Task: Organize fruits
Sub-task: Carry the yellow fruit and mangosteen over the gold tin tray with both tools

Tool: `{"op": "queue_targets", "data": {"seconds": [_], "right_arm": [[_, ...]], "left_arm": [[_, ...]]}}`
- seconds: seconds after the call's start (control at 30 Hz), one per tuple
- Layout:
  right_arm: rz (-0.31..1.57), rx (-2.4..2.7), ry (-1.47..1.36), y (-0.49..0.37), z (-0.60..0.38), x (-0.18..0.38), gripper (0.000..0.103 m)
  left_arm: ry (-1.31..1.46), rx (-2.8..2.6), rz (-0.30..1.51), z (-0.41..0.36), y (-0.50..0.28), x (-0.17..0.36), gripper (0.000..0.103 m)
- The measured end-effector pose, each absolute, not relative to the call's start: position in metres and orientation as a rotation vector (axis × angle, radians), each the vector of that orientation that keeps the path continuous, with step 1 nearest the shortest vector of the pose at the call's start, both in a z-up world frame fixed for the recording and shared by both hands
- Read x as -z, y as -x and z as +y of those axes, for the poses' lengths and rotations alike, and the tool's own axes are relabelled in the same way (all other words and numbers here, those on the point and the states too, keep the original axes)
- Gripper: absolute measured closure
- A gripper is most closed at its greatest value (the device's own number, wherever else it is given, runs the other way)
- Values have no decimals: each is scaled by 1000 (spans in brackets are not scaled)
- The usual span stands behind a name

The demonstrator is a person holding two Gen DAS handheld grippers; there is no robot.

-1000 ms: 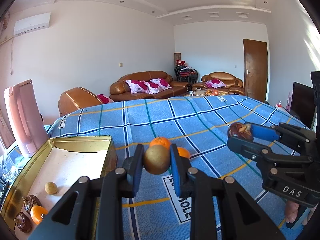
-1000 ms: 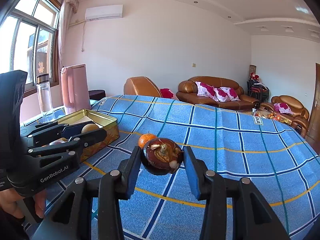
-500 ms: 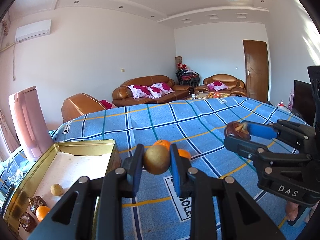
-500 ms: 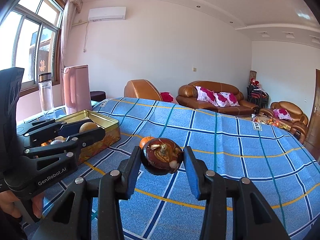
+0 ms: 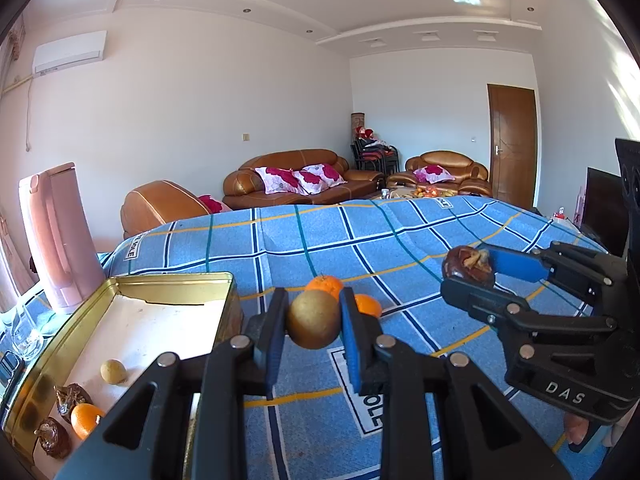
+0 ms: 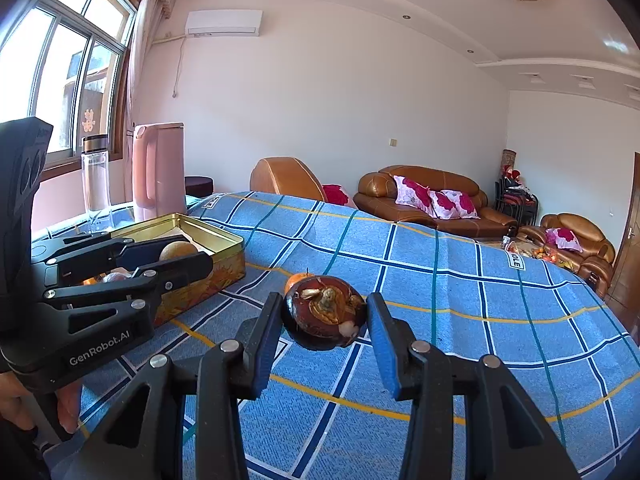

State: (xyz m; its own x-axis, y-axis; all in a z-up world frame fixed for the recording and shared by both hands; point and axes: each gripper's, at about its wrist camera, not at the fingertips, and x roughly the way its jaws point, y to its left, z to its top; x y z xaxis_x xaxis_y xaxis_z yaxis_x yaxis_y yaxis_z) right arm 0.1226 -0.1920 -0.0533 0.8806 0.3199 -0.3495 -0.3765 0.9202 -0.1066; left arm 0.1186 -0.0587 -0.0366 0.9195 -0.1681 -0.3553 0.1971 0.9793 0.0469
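Tan, firm and light, the round fruit (image 5: 314, 319) we hold across its middle in the left tool (image 5: 313, 322) should bear the squeeze, while the right tool (image 6: 325, 317) pinches a dark, glossy, slippery-looking fruit (image 6: 325, 316) by its sides, both raised near the gold tin (image 5: 170, 279).
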Motion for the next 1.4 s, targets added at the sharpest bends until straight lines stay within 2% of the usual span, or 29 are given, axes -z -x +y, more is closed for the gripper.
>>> {"op": "queue_targets", "data": {"seconds": [1.4], "right_arm": [[340, -517, 235, -101, -110, 56, 58]], "left_arm": [[-10, 110, 346, 18, -81, 37, 76]]}}
